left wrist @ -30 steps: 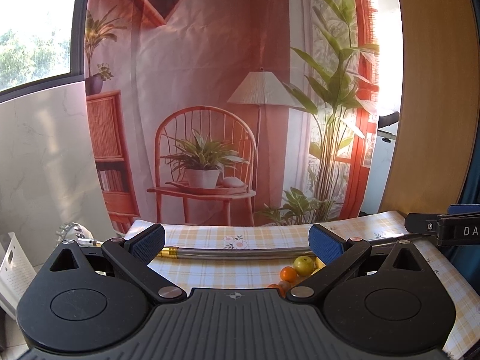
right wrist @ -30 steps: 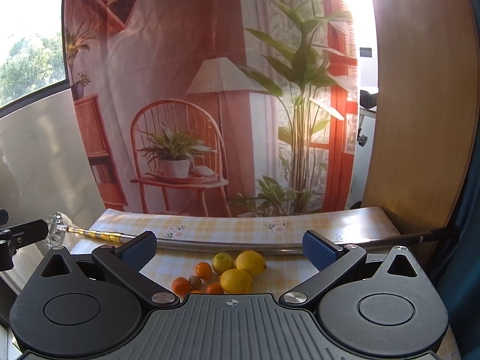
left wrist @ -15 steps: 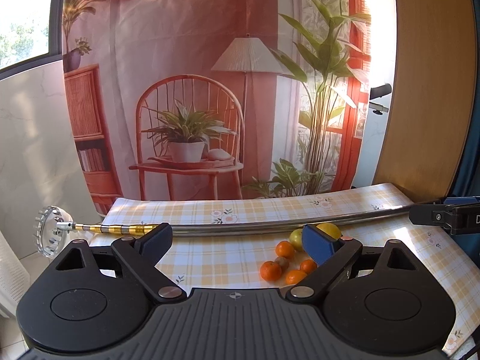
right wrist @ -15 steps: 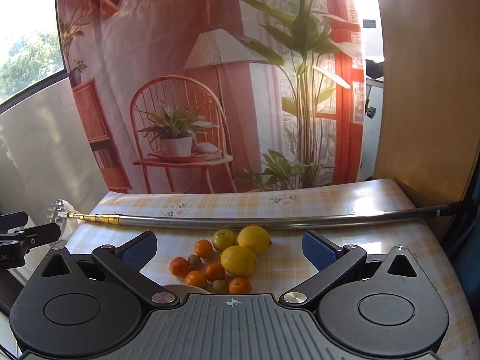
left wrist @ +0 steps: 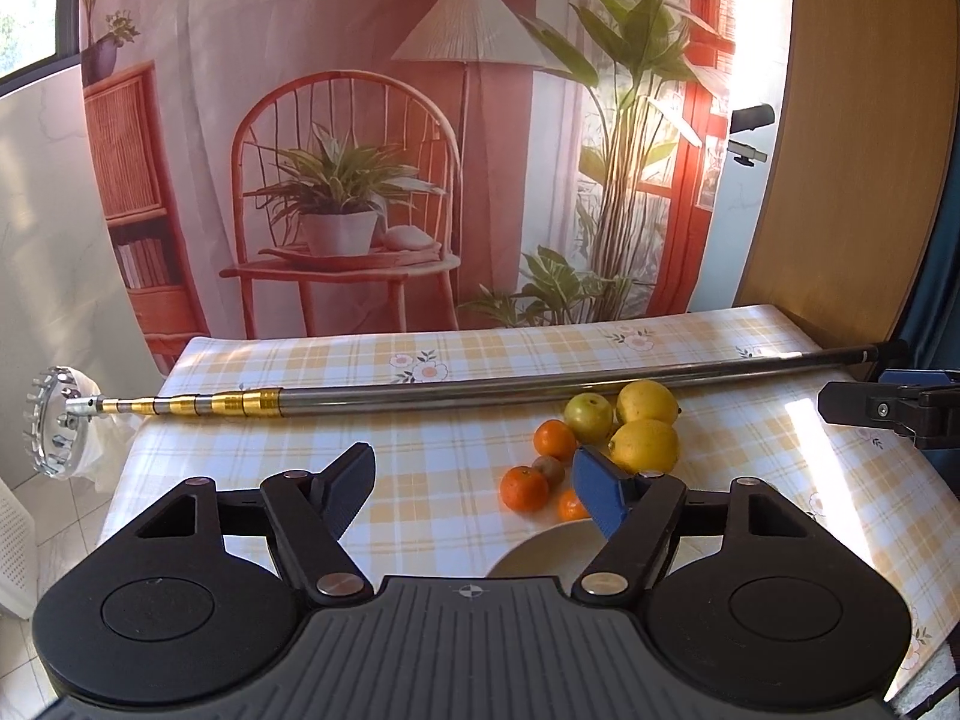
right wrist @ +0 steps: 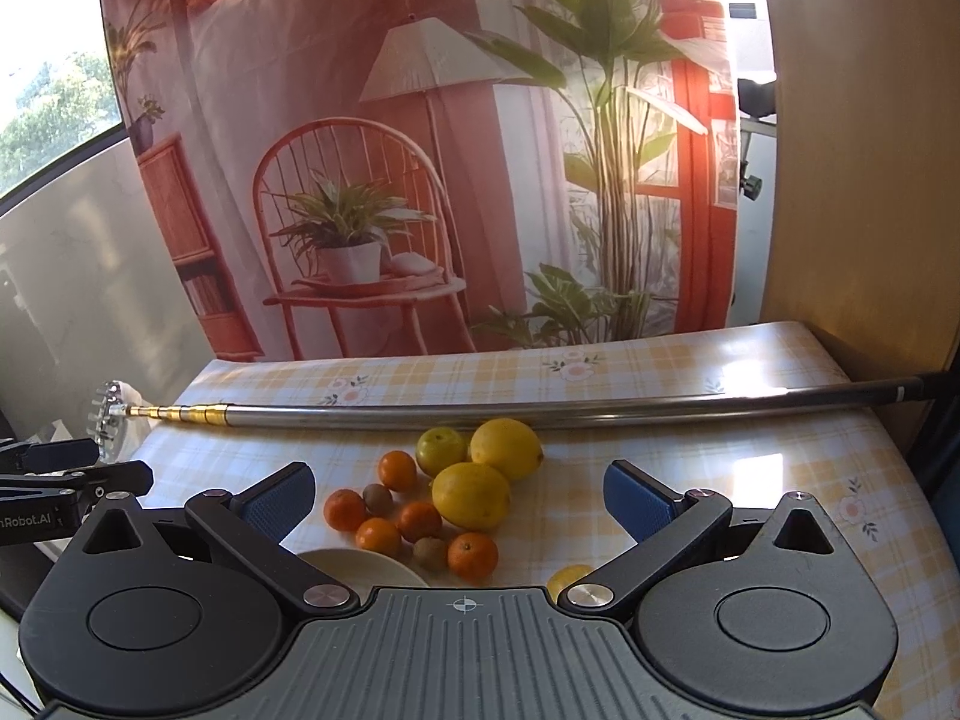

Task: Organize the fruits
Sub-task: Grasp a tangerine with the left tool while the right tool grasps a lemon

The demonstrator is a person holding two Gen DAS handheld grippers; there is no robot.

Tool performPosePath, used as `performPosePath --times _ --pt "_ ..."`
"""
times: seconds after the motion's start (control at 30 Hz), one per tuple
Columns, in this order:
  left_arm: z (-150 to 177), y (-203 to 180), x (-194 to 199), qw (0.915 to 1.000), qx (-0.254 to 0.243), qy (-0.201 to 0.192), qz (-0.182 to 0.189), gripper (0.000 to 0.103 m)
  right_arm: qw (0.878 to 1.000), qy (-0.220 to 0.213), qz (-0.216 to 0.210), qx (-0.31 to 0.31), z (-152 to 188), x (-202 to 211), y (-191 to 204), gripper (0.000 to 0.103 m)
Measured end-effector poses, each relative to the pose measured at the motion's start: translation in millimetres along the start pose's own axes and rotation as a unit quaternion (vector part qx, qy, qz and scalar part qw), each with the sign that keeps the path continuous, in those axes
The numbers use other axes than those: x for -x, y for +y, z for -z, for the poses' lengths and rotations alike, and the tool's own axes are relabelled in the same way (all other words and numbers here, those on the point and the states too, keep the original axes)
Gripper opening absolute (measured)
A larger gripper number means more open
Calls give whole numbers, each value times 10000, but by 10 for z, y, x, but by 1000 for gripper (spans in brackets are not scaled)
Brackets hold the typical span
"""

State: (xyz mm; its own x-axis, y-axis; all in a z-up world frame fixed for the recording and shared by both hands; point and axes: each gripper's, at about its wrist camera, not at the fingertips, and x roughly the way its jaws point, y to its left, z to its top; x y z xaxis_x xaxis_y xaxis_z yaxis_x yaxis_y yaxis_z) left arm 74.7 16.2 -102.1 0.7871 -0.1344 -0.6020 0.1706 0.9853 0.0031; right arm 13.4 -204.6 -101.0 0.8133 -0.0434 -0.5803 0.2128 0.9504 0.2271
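A cluster of fruit lies on the checked tablecloth [right wrist: 750, 480]: two lemons [right wrist: 471, 495] [right wrist: 506, 448], a green lime [right wrist: 442, 450], several small oranges [right wrist: 397, 470] and brown kiwis [right wrist: 378, 498]. A third yellow fruit [right wrist: 567, 577] peeks out near the right gripper's base. A cream plate [right wrist: 360, 564] sits just in front of the pile. My right gripper [right wrist: 459, 498] hovers open above the fruit. My left gripper [left wrist: 474, 480] is open too, left of the pile; its blue fingertip [left wrist: 600, 489] overlaps a lemon [left wrist: 645, 447] in view. Nothing is held.
A long telescopic metal pole [right wrist: 480, 414] with a toothed fruit-picker head [left wrist: 54, 420] lies across the table behind the fruit. A printed backdrop hangs behind the table and a wooden panel [right wrist: 852, 150] stands at the right. A white perforated bin [left wrist: 15, 552] is at the left.
Both grippers have tilted down and moved forward over the table, so the fruit pile and the plate have come into view. Both stayed open.
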Motion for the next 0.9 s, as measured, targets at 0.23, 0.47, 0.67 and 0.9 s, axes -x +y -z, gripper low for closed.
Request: performPosePath --times 0.23,0.47,0.67,0.9 --pt "35 45 -429 9987 131 390 314 68 9998 108 176 -64 58 -219 -88 99" --pt "94 41 -1055 9927 280 914 740 61 9986 323 395 -134 117 -454 -242 97" --pt "122 39 -1548 9886 255 1221 848 54 9976 461 425 -280 125 -700 -364 96" --pt "104 51 -1959 9825 367 1538 983 50 9955 677 467 -473 128 -940 -523 94"
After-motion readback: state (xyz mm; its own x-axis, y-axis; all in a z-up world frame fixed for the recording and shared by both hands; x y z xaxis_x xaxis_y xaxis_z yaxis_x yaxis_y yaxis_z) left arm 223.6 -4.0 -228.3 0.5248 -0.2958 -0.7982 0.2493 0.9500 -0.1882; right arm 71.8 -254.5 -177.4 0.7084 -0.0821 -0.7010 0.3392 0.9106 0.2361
